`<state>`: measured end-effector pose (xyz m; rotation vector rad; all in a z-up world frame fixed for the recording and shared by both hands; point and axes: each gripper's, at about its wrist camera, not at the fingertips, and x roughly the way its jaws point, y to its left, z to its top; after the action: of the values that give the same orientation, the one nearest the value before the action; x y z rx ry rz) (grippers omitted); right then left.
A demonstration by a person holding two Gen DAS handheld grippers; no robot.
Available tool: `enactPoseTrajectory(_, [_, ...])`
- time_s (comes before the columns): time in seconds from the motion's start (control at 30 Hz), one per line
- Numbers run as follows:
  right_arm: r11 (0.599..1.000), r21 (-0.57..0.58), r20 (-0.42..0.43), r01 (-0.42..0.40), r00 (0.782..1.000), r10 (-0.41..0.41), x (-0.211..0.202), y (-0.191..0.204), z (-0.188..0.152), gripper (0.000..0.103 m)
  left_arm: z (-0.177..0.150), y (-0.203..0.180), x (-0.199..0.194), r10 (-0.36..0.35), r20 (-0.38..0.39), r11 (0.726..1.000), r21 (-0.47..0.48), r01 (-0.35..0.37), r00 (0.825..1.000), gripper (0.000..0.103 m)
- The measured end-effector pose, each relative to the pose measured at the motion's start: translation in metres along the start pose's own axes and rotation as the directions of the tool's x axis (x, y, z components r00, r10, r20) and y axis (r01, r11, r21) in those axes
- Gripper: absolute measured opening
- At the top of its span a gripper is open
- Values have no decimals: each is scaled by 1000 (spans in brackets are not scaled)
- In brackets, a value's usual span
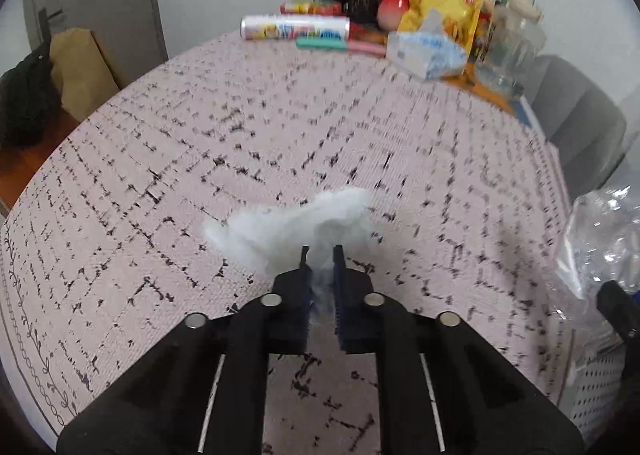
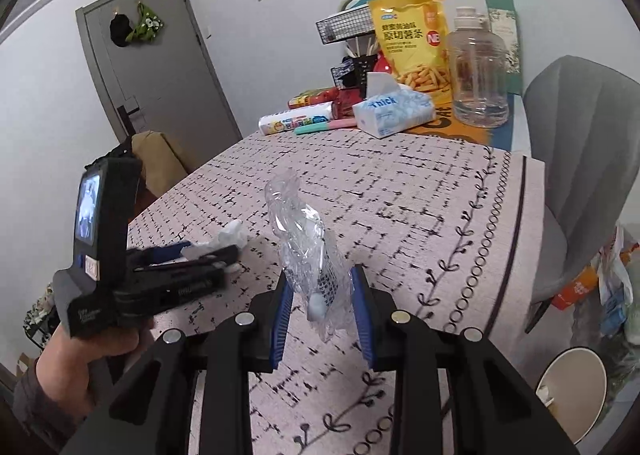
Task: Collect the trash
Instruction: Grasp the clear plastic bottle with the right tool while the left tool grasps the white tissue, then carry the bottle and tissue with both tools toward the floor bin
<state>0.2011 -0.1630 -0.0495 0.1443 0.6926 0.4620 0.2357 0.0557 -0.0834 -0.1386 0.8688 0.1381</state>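
Observation:
My left gripper (image 1: 322, 253) is shut on a crumpled white tissue (image 1: 288, 227) and holds it just above the patterned tablecloth (image 1: 240, 143). In the right wrist view the left gripper (image 2: 224, 255) shows at the left with the tissue (image 2: 228, 237) in its tips. My right gripper (image 2: 322, 279) is shut on a crushed clear plastic bottle (image 2: 304, 239) that sticks up and forward over the table. The bottle also shows at the right edge of the left wrist view (image 1: 600, 239).
At the table's far end stand a tissue box (image 2: 394, 111), a yellow snack bag (image 2: 412, 39), a clear jug (image 2: 478, 71), a roll (image 2: 296, 121) and wire racks. A grey chair (image 2: 588, 159) is on the right. A white bin (image 2: 572, 391) is on the floor below right.

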Motion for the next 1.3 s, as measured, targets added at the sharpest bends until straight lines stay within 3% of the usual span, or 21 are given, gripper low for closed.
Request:
enactPoseTrajectory(0.07, [1000, 6, 0, 11, 1000, -11, -4, -4, -1, 29, 0, -1, -16, -4, 41, 1000, -5, 5, 999, 8])
enactPoseTrajectory(0.2, [1000, 12, 15, 17, 1000, -17, -13, -7, 0, 29, 4, -3, -39, -102, 73, 994, -30, 105, 992, 7])
enactPoseTrajectory(0.3, [1000, 19, 26, 14, 1000, -15, -21, -7, 0, 29, 6, -4, -56, -209, 87, 976, -50, 214, 974, 7])
enactPoseTrajectory(0.47, [999, 24, 39, 21, 999, -22, -33, -10, 1, 29, 9, -10, -64, -299, 87, 949, -75, 305, 950, 7])
enactPoseTrajectory(0.7, [997, 59, 67, 48, 996, -52, -51, -30, 3, 29, 11, -43, -62, -333, 69, 941, -38, 336, 940, 7])
enactPoseTrajectory(0.87, [992, 90, 85, 88, 992, -96, -64, -56, -1, 29, 9, -89, -55, -331, 51, 944, 33, 330, 942, 7])
enactPoseTrajectory(1.3, [962, 182, 96, 202, 970, -222, -90, -144, -15, 29, -4, -208, -34, -393, -32, 903, 176, 392, 919, 7])
